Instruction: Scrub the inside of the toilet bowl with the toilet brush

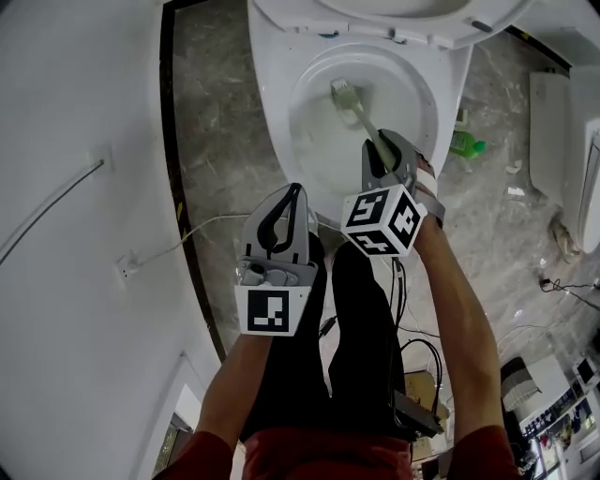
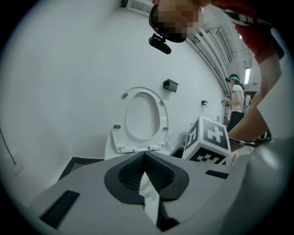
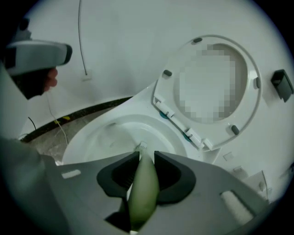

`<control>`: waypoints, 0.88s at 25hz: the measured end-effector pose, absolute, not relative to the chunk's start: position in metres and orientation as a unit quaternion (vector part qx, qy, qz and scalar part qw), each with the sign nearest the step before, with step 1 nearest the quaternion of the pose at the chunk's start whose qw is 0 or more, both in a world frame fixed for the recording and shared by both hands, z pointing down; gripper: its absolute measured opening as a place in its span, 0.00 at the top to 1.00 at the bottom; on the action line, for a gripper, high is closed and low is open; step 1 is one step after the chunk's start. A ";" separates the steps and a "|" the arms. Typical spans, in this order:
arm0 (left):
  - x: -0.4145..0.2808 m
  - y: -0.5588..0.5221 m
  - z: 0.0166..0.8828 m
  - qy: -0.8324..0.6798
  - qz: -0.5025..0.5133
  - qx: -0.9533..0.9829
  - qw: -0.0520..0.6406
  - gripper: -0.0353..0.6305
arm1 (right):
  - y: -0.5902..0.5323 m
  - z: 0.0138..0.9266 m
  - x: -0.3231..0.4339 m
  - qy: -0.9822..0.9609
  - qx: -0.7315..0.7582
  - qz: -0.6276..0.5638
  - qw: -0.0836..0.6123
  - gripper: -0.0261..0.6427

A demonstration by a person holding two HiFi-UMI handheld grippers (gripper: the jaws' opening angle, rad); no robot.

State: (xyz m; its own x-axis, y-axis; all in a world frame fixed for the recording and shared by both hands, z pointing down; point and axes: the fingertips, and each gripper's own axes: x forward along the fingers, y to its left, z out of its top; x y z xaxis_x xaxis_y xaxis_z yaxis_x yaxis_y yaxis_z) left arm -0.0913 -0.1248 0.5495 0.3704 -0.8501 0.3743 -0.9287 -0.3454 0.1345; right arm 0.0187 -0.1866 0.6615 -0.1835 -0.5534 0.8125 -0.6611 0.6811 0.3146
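Observation:
The white toilet bowl (image 1: 272,122) stands open with its seat and lid (image 1: 450,23) raised. A pale green toilet brush (image 1: 354,105) reaches into the bowl, its white bristle head against the inner wall near the back. My right gripper (image 1: 382,150) is shut on the brush's handle (image 3: 143,186) above the bowl's front rim. In the right gripper view the bowl (image 3: 87,137) lies just past the jaws. My left gripper (image 1: 292,192) hovers shut and empty in front of the bowl, to the left of the right one. The left gripper (image 2: 145,155) points at the raised seat (image 2: 141,117).
A white wall (image 1: 75,234) with a cable and socket runs along the left. Marble floor (image 1: 211,141) surrounds the toilet. A green bottle (image 1: 466,144) lies right of the bowl. Cables and boxes (image 1: 427,370) sit near my legs. Another person (image 2: 237,103) stands far right.

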 end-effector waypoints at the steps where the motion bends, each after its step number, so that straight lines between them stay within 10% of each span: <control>1: -0.091 -0.123 0.547 -0.546 0.125 0.812 0.164 0.94 | -0.184 0.650 0.018 -0.772 0.406 0.066 0.485 0.79; 22: -0.094 -0.116 0.256 -0.557 0.076 0.824 0.071 0.94 | -0.142 0.247 0.091 -0.761 0.612 0.109 0.184 0.79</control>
